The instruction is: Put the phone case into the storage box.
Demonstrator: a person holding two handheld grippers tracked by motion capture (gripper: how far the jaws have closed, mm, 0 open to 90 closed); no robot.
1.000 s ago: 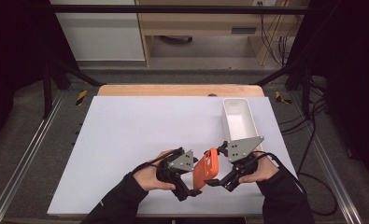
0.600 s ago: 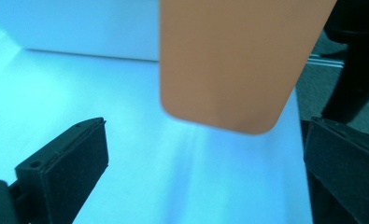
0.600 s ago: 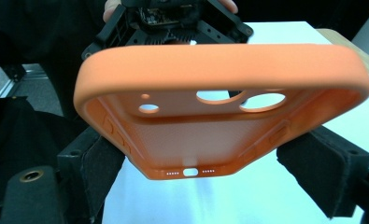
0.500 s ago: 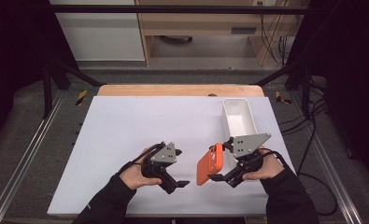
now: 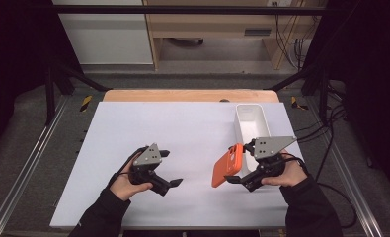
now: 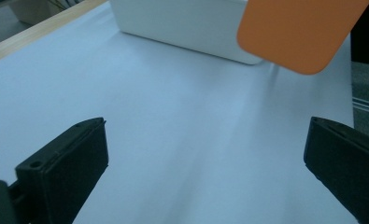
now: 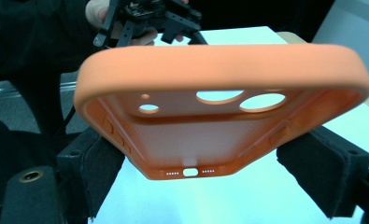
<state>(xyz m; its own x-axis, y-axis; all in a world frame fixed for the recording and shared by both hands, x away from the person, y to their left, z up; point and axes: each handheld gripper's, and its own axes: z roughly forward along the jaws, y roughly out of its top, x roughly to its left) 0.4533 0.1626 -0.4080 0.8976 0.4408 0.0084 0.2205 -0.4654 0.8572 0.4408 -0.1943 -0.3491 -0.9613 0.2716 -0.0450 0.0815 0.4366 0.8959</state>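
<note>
Two grippers work over the white table [image 5: 182, 123], and from the high view there is wide bare room across its middle and left. The left gripper [image 5: 170, 168], jaws spread, sits well apart from the right gripper [image 5: 238, 174], having pulled away to the left since a second ago, when both met at the orange phone case [image 5: 227, 165]. That case now stands tilted in the right gripper's pinch, just beside the white bin [image 5: 252, 123] near the table's right edge.

Left gripper view: jaws wide apart on nothing, open sheet ahead, orange phone case [image 6: 301, 32] hanging beyond before the white bin [image 6: 182, 23].

Right gripper view: jaws clamp the orange phone case [image 7: 219, 107] by its lower end, camera holes up, left gripper [image 7: 149, 18] beyond.
</note>
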